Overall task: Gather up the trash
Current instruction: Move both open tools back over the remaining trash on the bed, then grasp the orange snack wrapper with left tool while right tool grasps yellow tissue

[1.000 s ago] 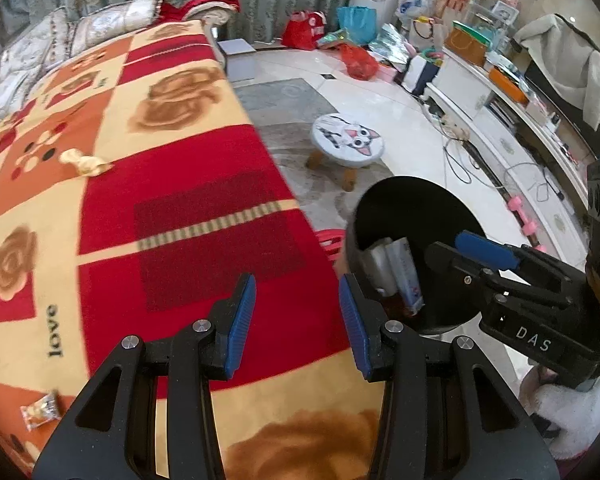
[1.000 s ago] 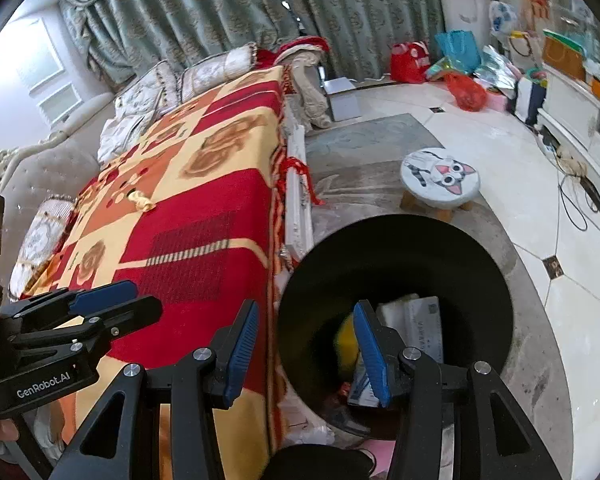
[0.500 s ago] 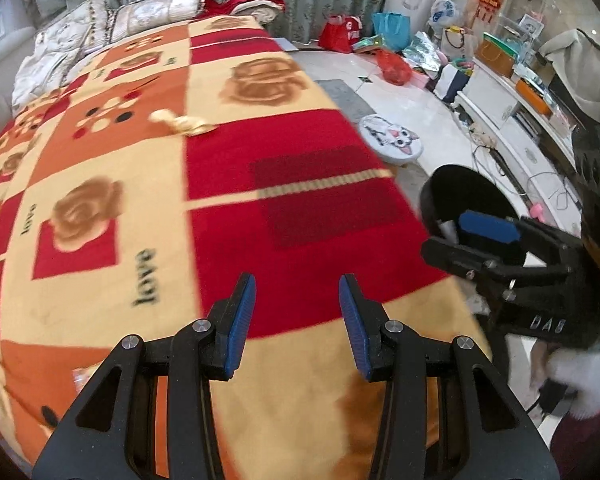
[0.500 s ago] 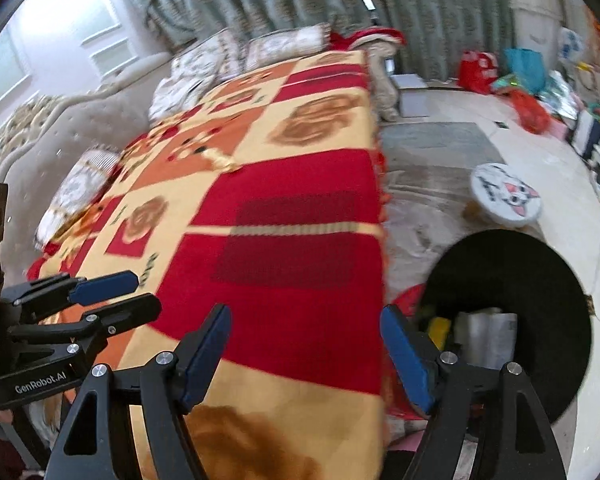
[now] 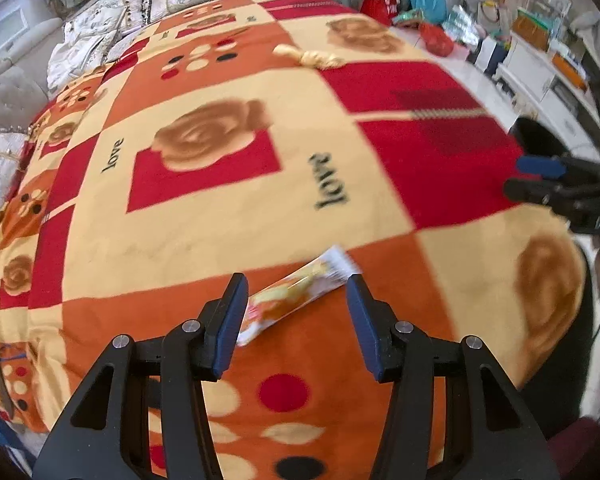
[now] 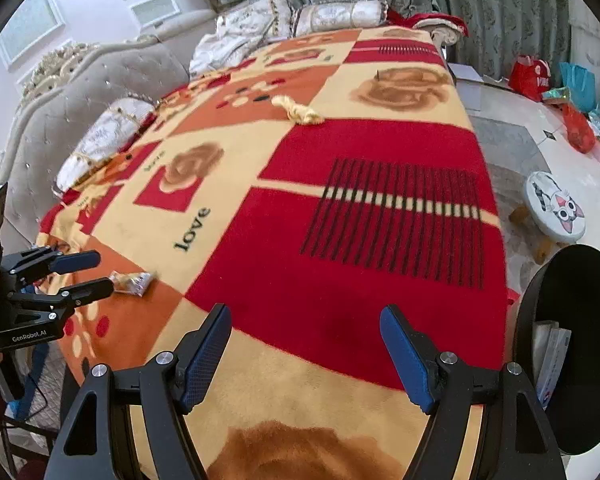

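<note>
A snack wrapper (image 5: 296,294) is lying flat on an orange square of the patterned blanket (image 5: 228,216) covering the sofa, and the left tool (image 5: 296,312) is angling steeply down over it, its blue-padded jaws having just been widening and now standing apart on either side of the packet without pressing on it. The left wrist view is showing the wrapper close up, though blurred, with the right tool (image 5: 540,178) jutting in from the right edge. The right wrist view is giving what the other cannot: the black trash bin (image 6: 572,360) standing at the sofa's right edge with paper packets inside, a cat-face stool (image 6: 556,208) on the floor beyond it, and the left tool (image 6: 88,274) seen side-on with the wrapper (image 6: 130,282) just past its fingertips. The right tool (image 6: 306,356) is hanging over the blanket's red panel, tilted downward, jaws spread wide and holding nothing. Farther up the blanket, a crumpled yellow scrap (image 6: 298,112) is lying near the cushions (image 6: 268,20).
</note>
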### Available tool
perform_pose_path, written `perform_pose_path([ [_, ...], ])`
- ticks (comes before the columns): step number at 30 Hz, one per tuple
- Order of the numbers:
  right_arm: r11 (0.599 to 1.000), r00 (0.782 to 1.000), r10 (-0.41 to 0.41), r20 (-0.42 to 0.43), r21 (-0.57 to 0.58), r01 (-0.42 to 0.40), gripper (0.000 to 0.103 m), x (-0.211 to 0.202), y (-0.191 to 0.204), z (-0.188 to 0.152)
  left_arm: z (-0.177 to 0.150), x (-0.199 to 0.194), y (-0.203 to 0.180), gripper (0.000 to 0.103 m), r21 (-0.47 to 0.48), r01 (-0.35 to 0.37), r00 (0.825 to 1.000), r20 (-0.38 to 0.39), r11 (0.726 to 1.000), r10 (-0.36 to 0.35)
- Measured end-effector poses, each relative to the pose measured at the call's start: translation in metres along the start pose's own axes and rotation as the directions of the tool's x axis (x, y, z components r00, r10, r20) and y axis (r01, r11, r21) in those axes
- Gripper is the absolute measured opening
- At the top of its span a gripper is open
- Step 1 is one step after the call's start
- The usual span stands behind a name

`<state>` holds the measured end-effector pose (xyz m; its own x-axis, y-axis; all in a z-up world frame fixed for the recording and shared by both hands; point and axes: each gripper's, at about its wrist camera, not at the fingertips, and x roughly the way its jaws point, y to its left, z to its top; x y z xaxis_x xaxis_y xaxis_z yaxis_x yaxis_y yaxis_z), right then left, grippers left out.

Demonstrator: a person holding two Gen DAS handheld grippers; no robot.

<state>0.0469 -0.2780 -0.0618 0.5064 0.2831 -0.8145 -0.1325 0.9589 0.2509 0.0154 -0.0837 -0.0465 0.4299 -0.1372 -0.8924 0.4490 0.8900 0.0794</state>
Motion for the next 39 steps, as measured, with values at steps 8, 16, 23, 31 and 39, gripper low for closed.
perform_pose_path([
  [8,1.000,0.998,-0.024,-0.061,0.010,0.025,0.074,0.019,-0.003,-0.006,-0.003,0.030,0.006,0.049,0.014,0.019,0.998,-0.052,1.000,-0.018],
  [16,1.000,0.998,-0.024,-0.065,-0.001,0.024,0.083,0.024,0.000,-0.006,0.004,0.033,0.007,0.020,-0.063,0.026,0.999,-0.022,0.998,-0.028],
  [23,0.999,0.996,0.036,-0.077,0.042,-0.033,0.089,0.025,-0.003,0.005,0.030,0.029,0.028,0.018,-0.187,0.043,0.999,0.029,0.981,-0.038],
  [31,0.993,1.000,-0.004,-0.007,-0.122,0.003,0.074,0.045,0.020,0.078,0.056,0.041,0.054,0.018,-0.342,0.081,0.996,0.059,0.936,-0.065],
  [39,0.975,0.997,-0.054,0.049,-0.214,0.063,0.072,0.110,0.029,0.174,0.080,0.052,0.072,0.018,-0.406,0.087,0.996,0.069,0.910,-0.064],
])
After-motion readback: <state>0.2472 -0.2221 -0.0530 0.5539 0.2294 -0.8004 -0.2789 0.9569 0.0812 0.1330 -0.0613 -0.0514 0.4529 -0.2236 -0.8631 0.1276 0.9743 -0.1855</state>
